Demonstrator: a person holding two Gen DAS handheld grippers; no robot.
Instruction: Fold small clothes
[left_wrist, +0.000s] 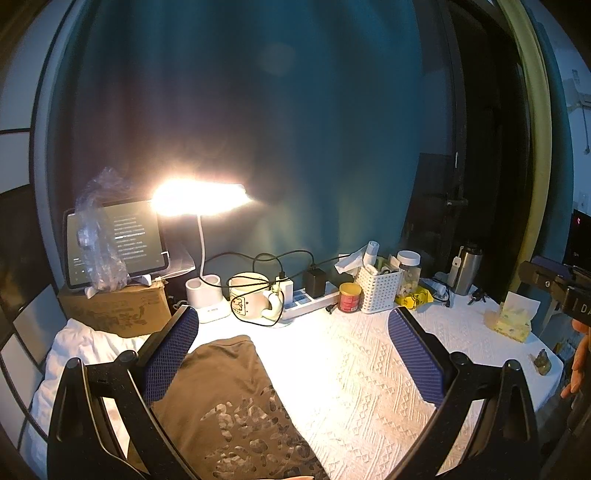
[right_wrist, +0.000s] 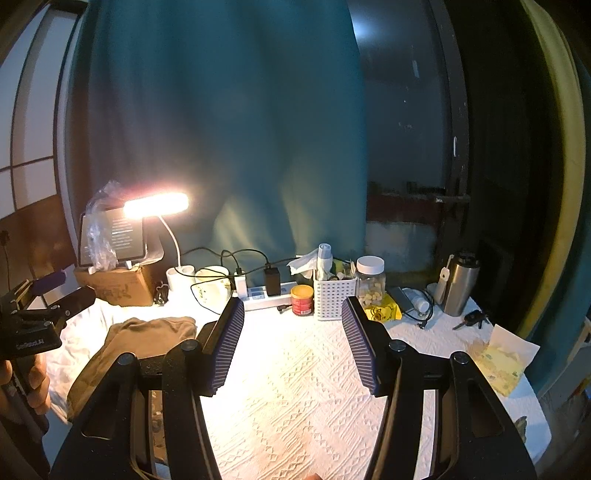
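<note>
Brown garment (left_wrist: 229, 398) is lying under the gaping left claw (left_wrist: 291, 354), nearer than the right claw (right_wrist: 291, 339), also gaping, holding nothing.

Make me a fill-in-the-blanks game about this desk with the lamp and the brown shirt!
1. The desk lamp is switched ____.
2. The brown garment lies on a ____ textured cloth.
3. The jaws of the right gripper hold ____.
4. The small can beside the white basket has a ____ lid.

Missing words: on; white; nothing; yellow
</note>
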